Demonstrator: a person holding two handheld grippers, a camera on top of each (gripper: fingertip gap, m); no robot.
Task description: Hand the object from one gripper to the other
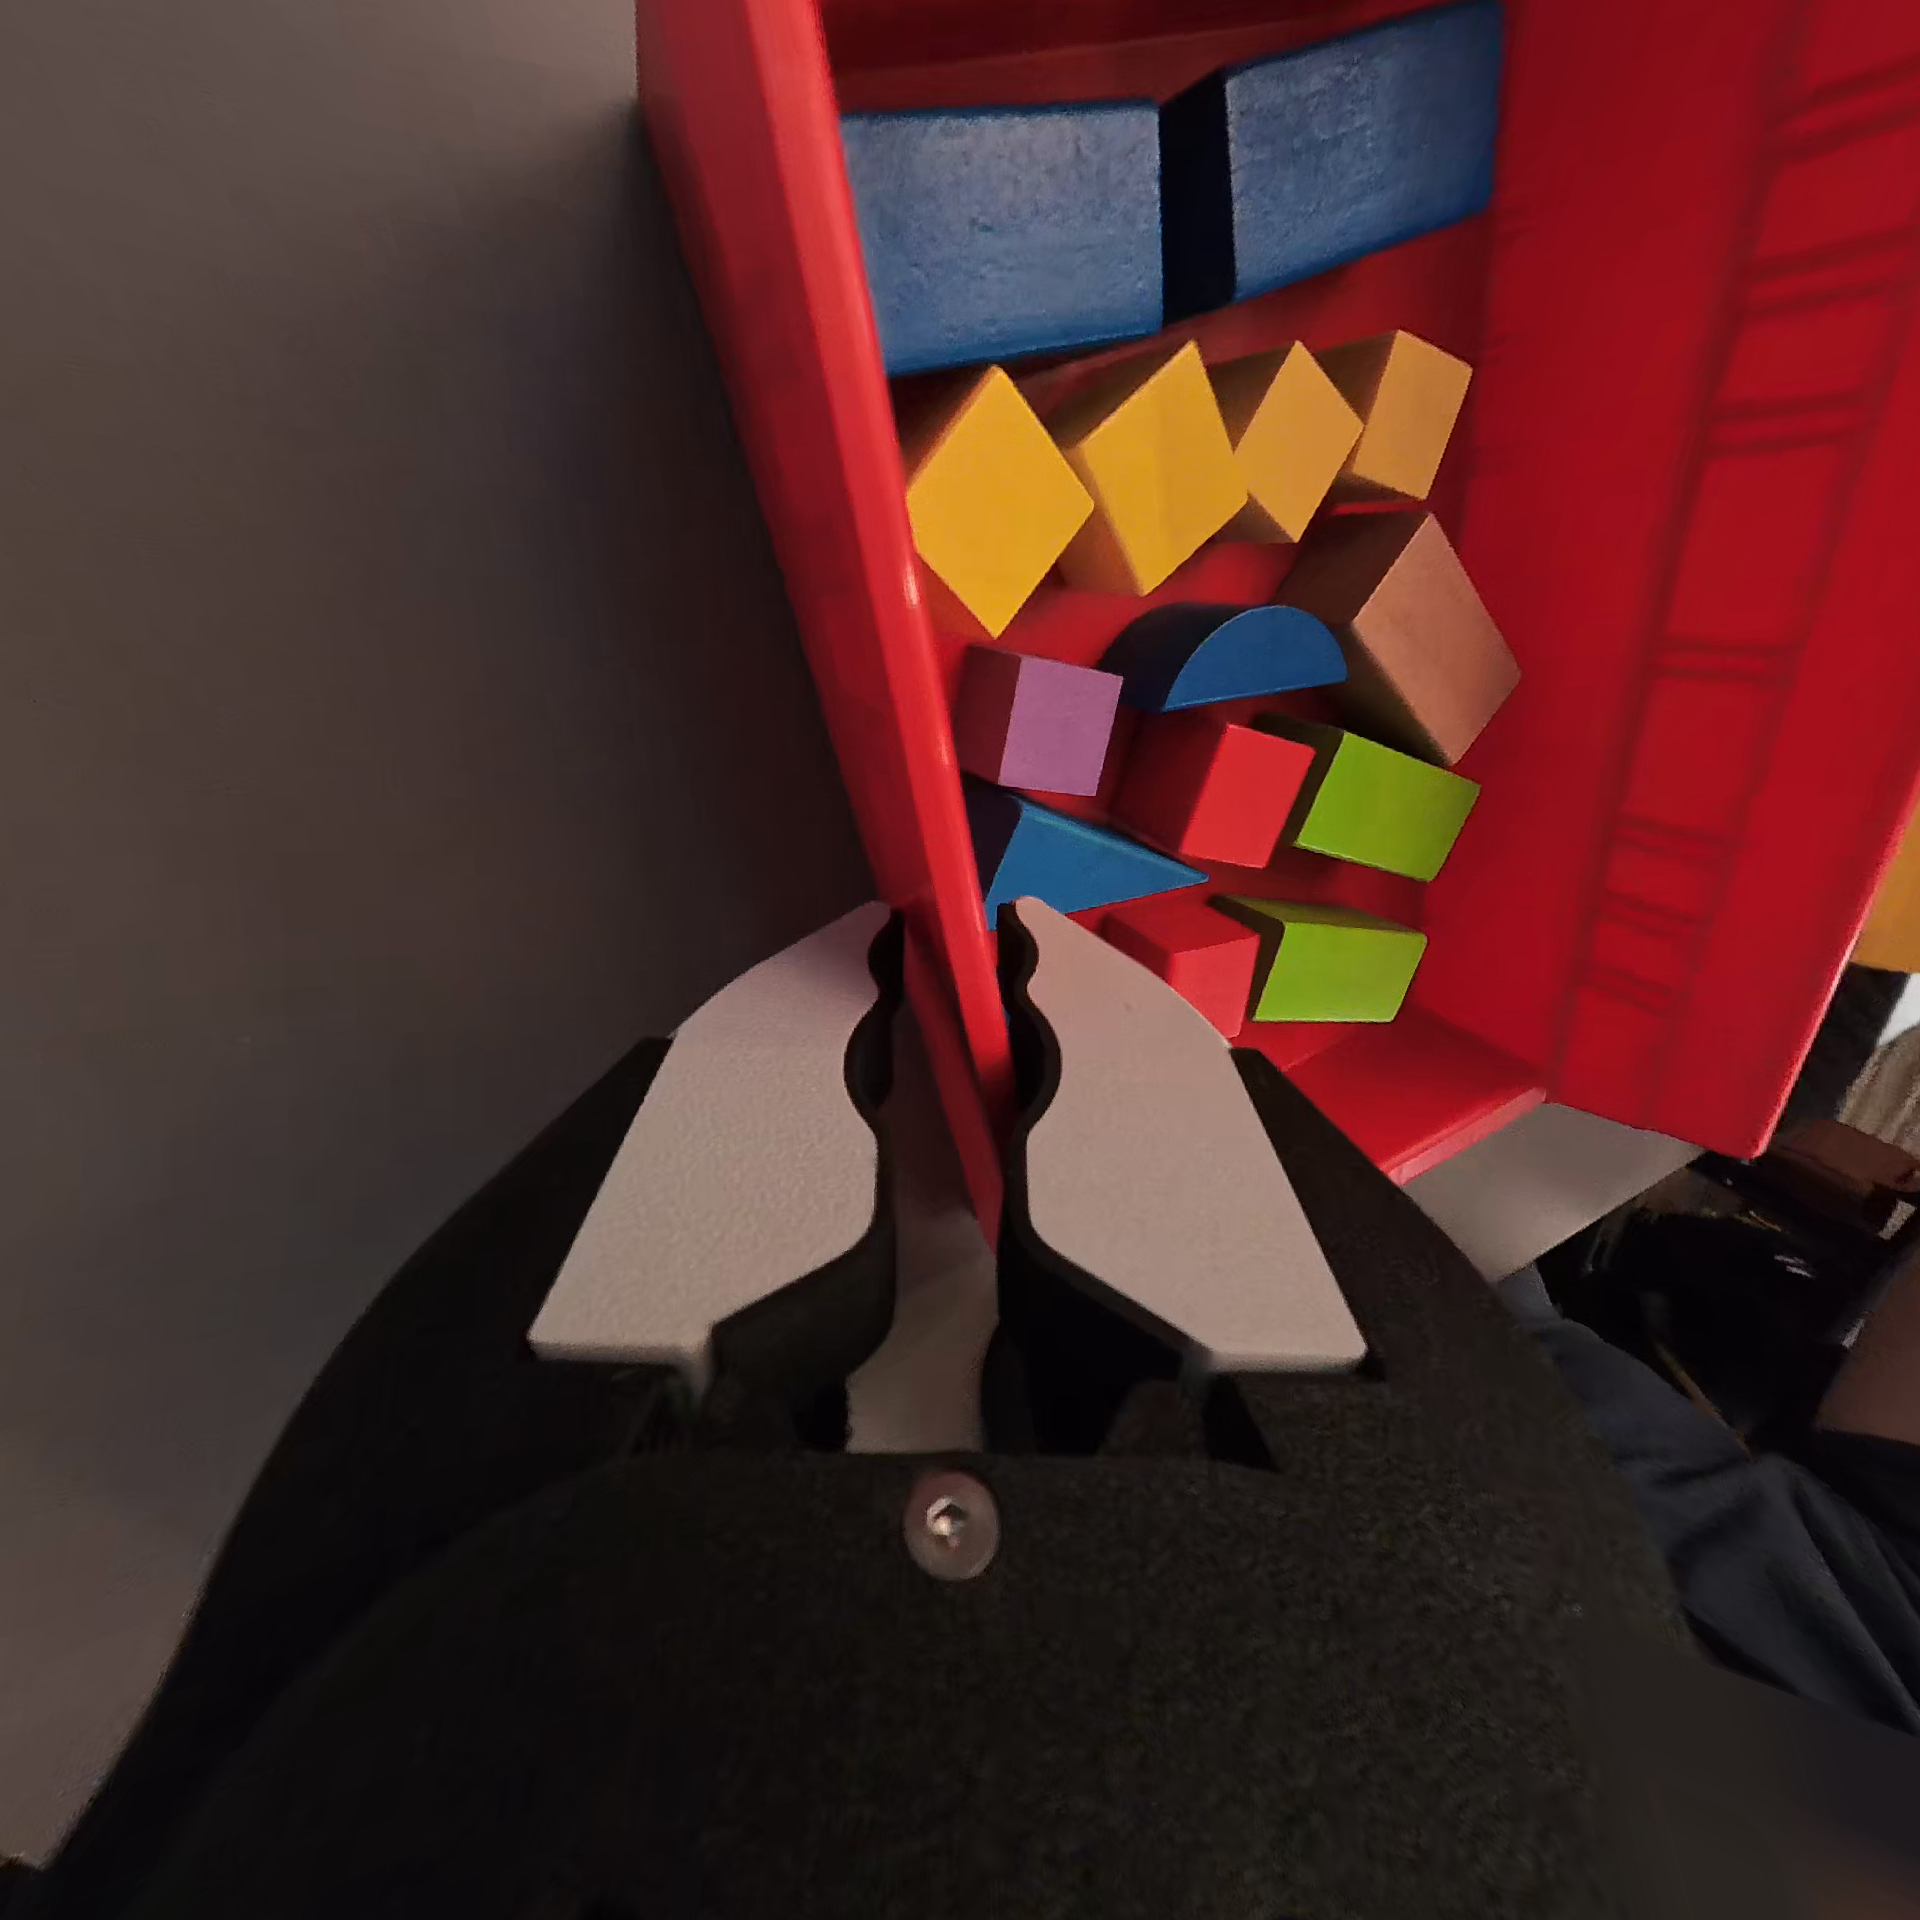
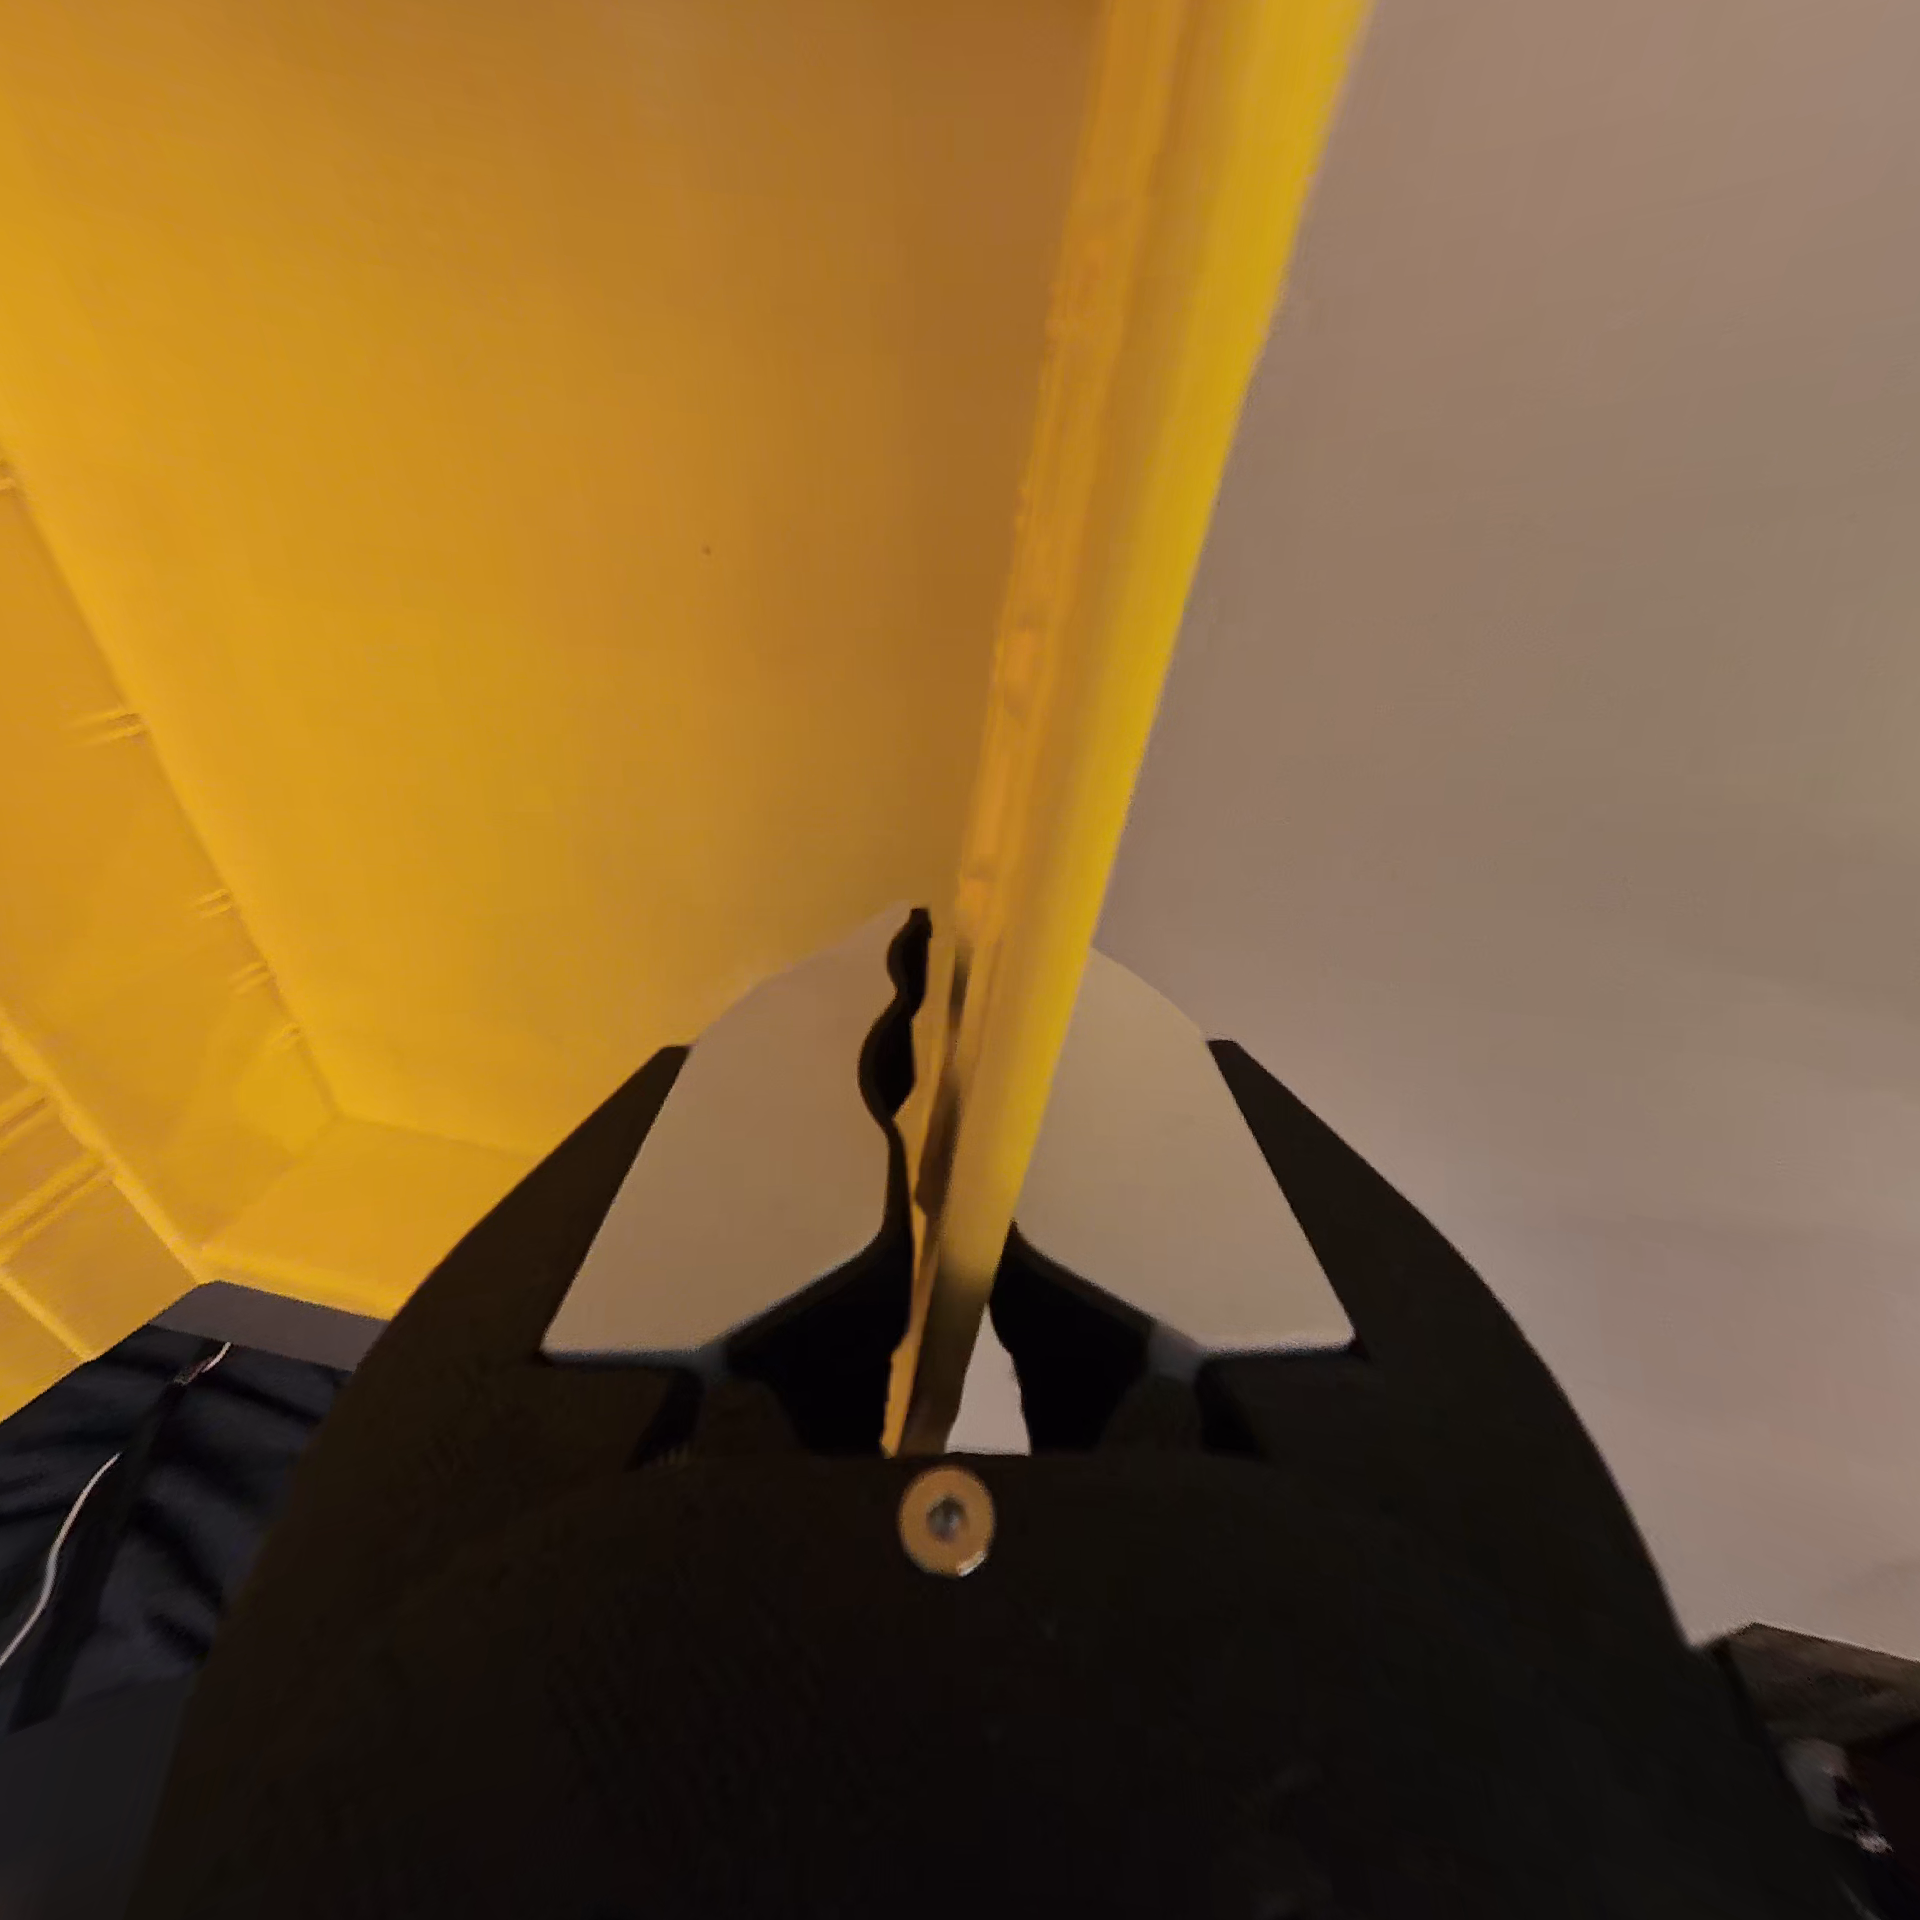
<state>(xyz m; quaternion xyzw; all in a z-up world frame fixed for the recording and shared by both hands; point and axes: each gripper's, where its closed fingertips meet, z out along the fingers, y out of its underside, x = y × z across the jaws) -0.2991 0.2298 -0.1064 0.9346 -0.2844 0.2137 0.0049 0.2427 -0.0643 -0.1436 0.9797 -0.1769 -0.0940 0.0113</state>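
No handover shows yet: the left gripper (image 1: 951,925) pinches the red bin (image 1: 790,520) rim beside its blocks (image 1: 1205,800), while the right gripper (image 2: 951,935) pinches a yellow bin (image 2: 1091,623) rim.

Your left claw (image 1: 951,925) points up and away from you, its two pale fingers (image 1: 727,1153) drawn close, clamped on a thin red wall between them. Your right claw (image 2: 971,935) points the same way, fingers (image 2: 727,1174) nearly together, pinching a thin yellow edge between the pads.
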